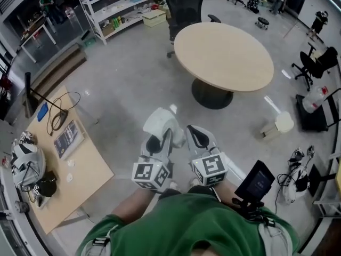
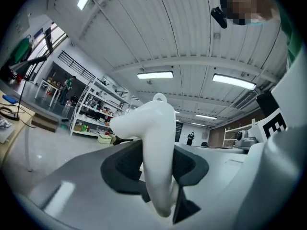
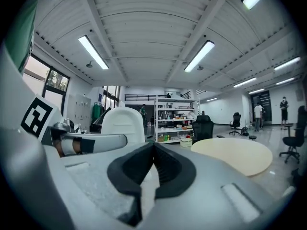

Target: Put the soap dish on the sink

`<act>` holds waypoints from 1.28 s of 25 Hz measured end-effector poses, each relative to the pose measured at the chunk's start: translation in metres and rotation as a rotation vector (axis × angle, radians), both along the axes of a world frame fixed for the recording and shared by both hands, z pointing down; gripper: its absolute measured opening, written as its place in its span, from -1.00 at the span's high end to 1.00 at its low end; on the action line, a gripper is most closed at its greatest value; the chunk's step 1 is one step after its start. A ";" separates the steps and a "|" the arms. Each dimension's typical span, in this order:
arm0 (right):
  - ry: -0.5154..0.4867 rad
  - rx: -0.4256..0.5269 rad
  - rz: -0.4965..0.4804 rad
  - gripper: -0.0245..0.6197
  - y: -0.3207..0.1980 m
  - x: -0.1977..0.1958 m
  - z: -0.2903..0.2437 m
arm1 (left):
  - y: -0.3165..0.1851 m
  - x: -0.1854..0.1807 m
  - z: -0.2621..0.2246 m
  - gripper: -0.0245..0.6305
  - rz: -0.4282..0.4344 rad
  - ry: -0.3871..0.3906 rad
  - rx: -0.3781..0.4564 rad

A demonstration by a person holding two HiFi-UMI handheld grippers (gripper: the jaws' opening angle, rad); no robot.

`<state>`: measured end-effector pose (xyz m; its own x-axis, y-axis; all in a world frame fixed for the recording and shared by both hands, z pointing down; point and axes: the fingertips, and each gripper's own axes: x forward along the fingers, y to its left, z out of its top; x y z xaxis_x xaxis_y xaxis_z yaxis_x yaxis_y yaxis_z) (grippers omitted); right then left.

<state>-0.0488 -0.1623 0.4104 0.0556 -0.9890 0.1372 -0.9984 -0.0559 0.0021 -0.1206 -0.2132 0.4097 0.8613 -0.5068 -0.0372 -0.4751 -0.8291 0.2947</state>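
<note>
The soap dish (image 1: pixel 160 122) is a white, curved plastic piece, and my left gripper (image 1: pixel 160 141) is shut on it, holding it level in front of the person's body over the grey floor. In the left gripper view the soap dish (image 2: pixel 156 138) stands on edge between the two dark pads (image 2: pixel 122 169), which press on both its sides. My right gripper (image 1: pixel 196 136) rides close beside the left one, shut, with nothing in it. In the right gripper view its jaws (image 3: pixel 153 152) meet at the tips, and the soap dish (image 3: pixel 122 123) shows to the left. No sink is in view.
A round beige table (image 1: pixel 224 55) stands ahead with a black office chair (image 1: pixel 184 7) behind it. A wooden desk (image 1: pixel 80 169) with cables and gear lies at the left. Shelves (image 1: pixel 122 4) line the far wall. A white stool (image 1: pixel 282 122) and a black tablet (image 1: pixel 256 180) are at the right.
</note>
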 end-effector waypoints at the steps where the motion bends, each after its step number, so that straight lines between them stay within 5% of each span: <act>1: 0.001 -0.002 0.018 0.91 0.002 0.005 0.000 | 0.001 0.005 0.001 0.45 0.016 0.001 -0.003; 9: -0.001 0.010 0.122 0.91 0.022 0.059 -0.002 | 0.017 0.062 0.000 0.45 0.115 -0.007 0.000; 32: 0.008 0.064 0.196 0.91 0.080 0.248 -0.006 | 0.071 0.260 0.002 0.45 0.210 -0.019 0.033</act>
<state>0.1987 -0.0826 0.4040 0.2489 -0.9658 0.0733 -0.9684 -0.2495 0.0007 0.1394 -0.1426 0.4120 0.9485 -0.3151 -0.0336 -0.2964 -0.9195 0.2581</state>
